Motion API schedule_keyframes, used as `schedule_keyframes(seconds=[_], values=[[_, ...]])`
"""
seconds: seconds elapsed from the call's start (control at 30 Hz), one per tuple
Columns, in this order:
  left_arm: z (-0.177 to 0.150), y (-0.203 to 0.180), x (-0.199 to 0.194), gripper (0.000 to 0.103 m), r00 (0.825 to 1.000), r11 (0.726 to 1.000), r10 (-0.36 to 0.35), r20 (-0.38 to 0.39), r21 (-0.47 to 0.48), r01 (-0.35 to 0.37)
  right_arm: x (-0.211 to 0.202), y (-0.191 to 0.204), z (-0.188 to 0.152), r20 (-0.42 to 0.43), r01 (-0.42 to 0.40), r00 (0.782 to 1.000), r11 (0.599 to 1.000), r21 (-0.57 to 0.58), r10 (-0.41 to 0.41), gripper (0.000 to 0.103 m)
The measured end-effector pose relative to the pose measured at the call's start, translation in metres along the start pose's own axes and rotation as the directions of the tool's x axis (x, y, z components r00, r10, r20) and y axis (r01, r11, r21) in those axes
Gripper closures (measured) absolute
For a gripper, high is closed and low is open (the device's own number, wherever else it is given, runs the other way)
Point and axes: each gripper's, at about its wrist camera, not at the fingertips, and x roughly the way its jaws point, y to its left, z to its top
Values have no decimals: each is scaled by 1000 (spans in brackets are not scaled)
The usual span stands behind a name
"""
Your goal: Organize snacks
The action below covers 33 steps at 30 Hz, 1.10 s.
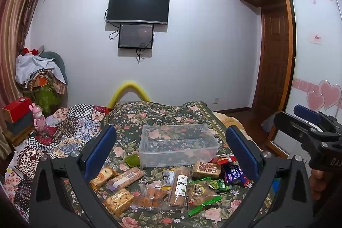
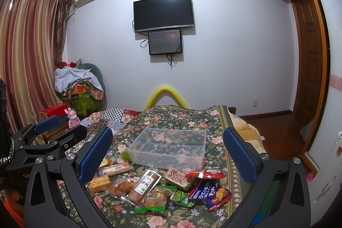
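Nothing had been sorted yet. The clear bin (image 1: 179,143) sat empty mid-bed (image 1: 149,112), with the snack packets (image 1: 168,183) heaped just before it toward the near edge. Left tongs (image 1: 171,153) and right tongs (image 2: 168,155) both gaped, holding nothing.

Bin (image 1: 179,143): clear smooth plastic. Snack packs (image 1: 179,186): glossy film wrappers; bedspread (image 1: 154,114): matt floral cloth. Gripper pads (image 1: 100,152): blue, textured; wardrobe (image 1: 275,61): glossy brown wood.

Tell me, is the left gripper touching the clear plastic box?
Apart. In the right wrist view the left gripper is held left of the clear plastic box, with bedspread between them.
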Motion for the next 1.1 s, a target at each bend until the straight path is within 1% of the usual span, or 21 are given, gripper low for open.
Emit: schedule_keyframes(seconds=[0.4,0.53,0.6,0.63,0.7,0.77,0.8,0.87,0.97,1.1], values=[[-6,0,12,0,1000,1000,5,-23,10,-5,10,-6,-6,-24,-10,1000,1000,11,10,0],[-11,9,21,0,999,1000,-1,-44,-7,1,18,-8,-12,-47,-13,999,1000,9,13,0],[-14,14,26,5,998,1000,1,-61,-17,-2,22,-9,-16,-63,-8,998,1000,2,8,0],[-17,19,32,6,997,1000,5,-81,-22,-6,26,-10,-18,-74,0,997,1000,-5,0,0],[-21,28,41,15,993,1000,14,-114,-25,-17,34,-12,-24,-102,16,995,1000,-16,-17,0],[-28,37,49,17,989,999,33,-144,-17,-36,42,-18,-29,-127,32,991,999,-13,-33,3],[-30,40,52,18,987,999,42,-154,-11,-44,48,-22,-34,-151,45,987,999,-14,-47,5],[-38,49,60,19,981,998,65,-182,8,-65,56,-28,-39,-186,60,981,998,-19,-63,14],[-50,64,73,20,969,996,88,-230,25,-84,73,-42,-52,-261,79,962,997,-4,-78,16],[-69,85,92,20,947,995,97,-306,30,-92,91,-62,-65,-343,86,937,996,38,-68,18]])
